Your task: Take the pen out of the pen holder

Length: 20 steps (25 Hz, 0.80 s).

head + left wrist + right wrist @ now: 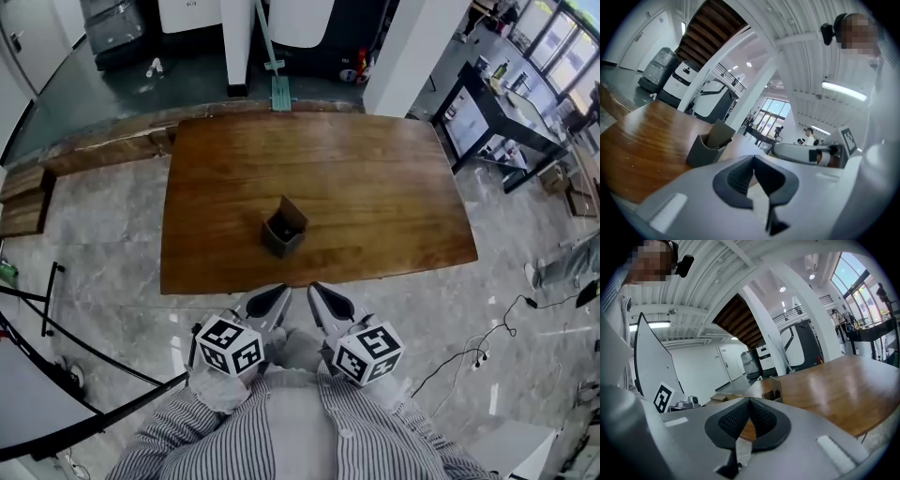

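Observation:
A dark grey pen holder [283,228] with a tall brown back flap stands near the front edge of the brown wooden table [375,187]. In the left gripper view the pen holder [708,146] shows a slim dark shape, perhaps the pen [724,142], at its mouth. Both grippers hang side by side just short of the table's front edge, below the holder in the head view. My left gripper [273,298] [753,162] is shut with nothing in it. My right gripper [317,296] [750,405] is shut and empty too. From the right gripper view the pen holder [772,388] is partly hidden behind the jaws.
Grey marble floor surrounds the table. A low wooden bench [28,197] lies at the left and a black desk [497,112] stands at the right. Cables [469,356] trail on the floor at the right. White pillars and machines [305,19] stand behind the table.

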Each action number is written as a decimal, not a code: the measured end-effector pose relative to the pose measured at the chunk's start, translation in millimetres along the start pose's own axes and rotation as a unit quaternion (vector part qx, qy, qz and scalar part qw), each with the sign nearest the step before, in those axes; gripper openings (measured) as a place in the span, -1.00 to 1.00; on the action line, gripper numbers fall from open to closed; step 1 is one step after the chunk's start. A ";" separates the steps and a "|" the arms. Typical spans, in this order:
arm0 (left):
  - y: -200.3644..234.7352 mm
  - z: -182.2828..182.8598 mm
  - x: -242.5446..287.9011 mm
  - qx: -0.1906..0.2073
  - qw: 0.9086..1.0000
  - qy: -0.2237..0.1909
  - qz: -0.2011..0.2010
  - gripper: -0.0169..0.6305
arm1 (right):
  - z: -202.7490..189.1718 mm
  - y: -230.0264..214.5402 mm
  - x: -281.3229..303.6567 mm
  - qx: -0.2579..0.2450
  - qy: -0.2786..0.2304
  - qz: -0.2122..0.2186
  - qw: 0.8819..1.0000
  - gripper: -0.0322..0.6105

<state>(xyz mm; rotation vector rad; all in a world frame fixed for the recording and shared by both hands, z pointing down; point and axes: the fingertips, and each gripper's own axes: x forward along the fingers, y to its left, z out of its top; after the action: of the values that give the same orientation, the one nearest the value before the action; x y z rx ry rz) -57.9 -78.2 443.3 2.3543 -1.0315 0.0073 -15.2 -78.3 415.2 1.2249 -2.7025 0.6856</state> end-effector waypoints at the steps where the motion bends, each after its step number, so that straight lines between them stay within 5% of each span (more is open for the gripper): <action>1: 0.9 2.7 4.2 0.003 1.000 -0.002 -0.001 -0.92 | 1.1 -4.1 2.2 0.001 0.003 0.001 1.000 -0.90; 20: 32.1 20.7 42.4 0.010 0.999 -0.004 0.042 -0.92 | -1.3 -37.9 29.6 0.022 0.052 0.023 0.998 -0.90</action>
<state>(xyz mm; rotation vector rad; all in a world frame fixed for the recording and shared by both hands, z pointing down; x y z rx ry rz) -54.3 -134.6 451.1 2.3289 -1.1391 0.0396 -7.4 -120.0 437.9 1.1062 -2.6507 0.7952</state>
